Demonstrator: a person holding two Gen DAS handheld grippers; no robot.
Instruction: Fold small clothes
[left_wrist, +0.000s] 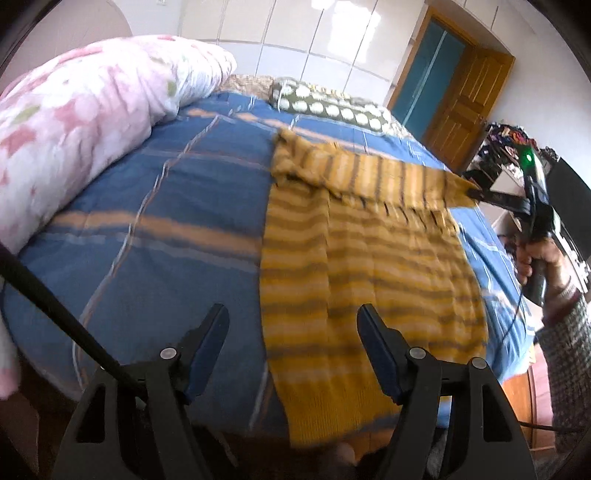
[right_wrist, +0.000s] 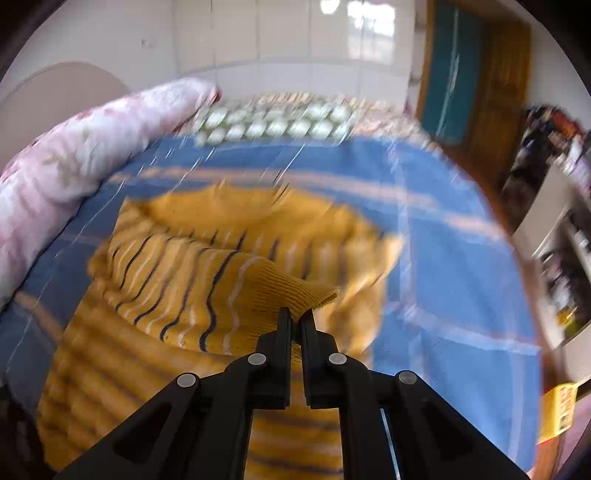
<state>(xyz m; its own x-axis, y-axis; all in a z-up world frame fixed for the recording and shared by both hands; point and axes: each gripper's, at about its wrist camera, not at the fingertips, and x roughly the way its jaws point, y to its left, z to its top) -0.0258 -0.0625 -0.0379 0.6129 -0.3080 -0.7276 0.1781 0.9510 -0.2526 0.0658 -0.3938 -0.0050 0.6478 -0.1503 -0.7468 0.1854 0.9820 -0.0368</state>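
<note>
Folding the sleeve inward looks like the step in hand, judged from how the cloth lies on the blue plaid bedspread (left_wrist: 166, 206). Starting at nine o'clock in the left wrist view, a pink floral duvet (left_wrist: 85, 110) is heaped along the bed's edge, with a dotted green pillow (left_wrist: 325, 105) up near twelve. The left gripper (left_wrist: 291, 328) hangs above the near edge at six o'clock with its jaws spread wide, holding nothing; one tip is over bare bedspread, the other over knit. The yellow striped sweater (left_wrist: 369, 280) lies mostly flat from the centre down toward five o'clock, hem nearest the camera. Its sleeve (left_wrist: 373, 177) is lifted off the body and stretched toward three o'clock, where the right gripper (left_wrist: 476, 194) pinches the cuff. The right wrist view confirms it: those jaws are closed almost fully on the ribbed cuff (right_wrist: 314, 291), though the rest of that view is badly blurred. The next move probably calls for carrying the cuff back across the chest toward nine o'clock and laying it flat, while the free left tongs could press the body down to stop it dragging.
</note>
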